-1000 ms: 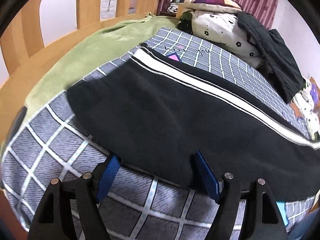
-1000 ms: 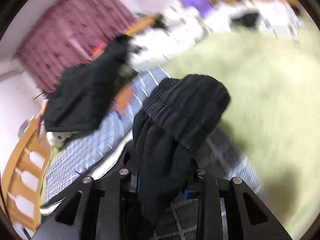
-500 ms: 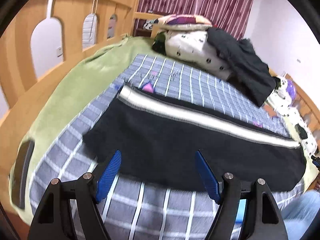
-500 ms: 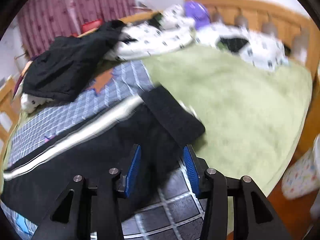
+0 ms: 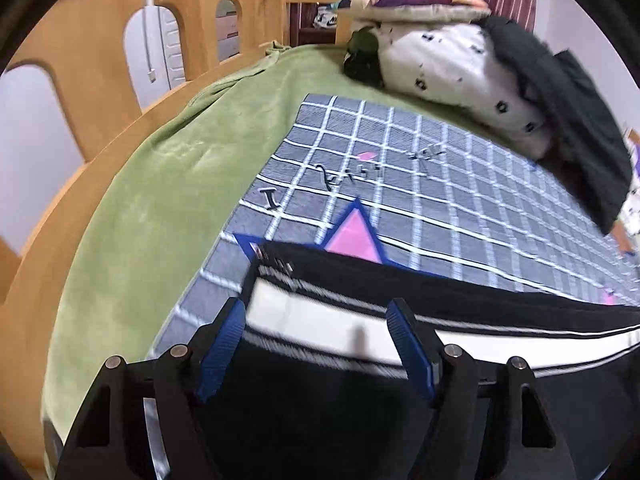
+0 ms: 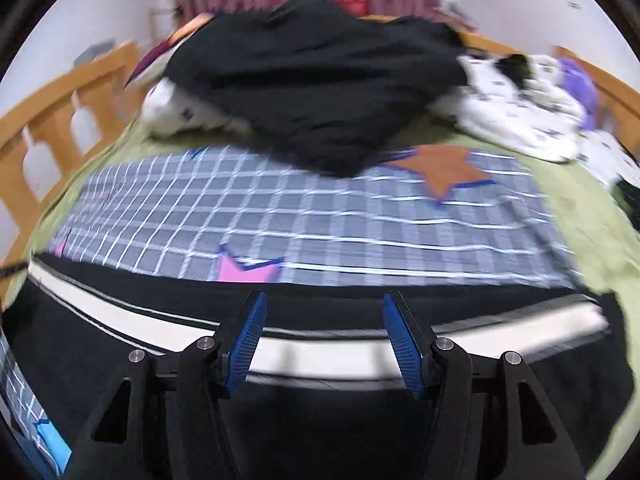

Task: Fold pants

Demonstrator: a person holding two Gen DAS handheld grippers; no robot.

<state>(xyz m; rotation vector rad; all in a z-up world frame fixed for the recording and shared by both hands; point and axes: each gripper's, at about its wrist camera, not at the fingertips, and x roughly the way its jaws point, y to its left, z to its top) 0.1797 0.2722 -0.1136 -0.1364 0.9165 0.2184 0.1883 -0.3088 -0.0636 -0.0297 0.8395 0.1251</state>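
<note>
Wooden rails (image 5: 100, 148) frame a bed (image 5: 132, 216) spread with a green blanket, and over that lies a grey checked sheet (image 5: 440, 208) printed with pink and orange stars. At the far end sit a spotted white pillow (image 5: 452, 68) and a heap of dark clothing (image 6: 320, 92), well apart from the work.

Across the near part of the checked sheet lie the black pants (image 6: 120, 344), stretched out long and flat, legs seemingly laid one over the other, with a broad white side stripe flanked by thin black-and-white lines running along the far edge. Fabric looks soft and limp, with a ribbed end showing near the left tool.

My reading is that a lengthwise fold is done and the crosswise fold comes next. Both tools hover above the pants near the striped edge without touching cloth. The left tool (image 5: 316, 344) stands open over one end, its jaws having just eased in a little with nothing between them. The right tool (image 6: 322, 340) is also open, its jaws having just been widening, empty, over the stripe further along.

Next, each tool likely needs to drop to an end corner, pinch both layers together, and carry that end over to the other, keeping the stripe edges aligned so the limp cloth does not skew.
</note>
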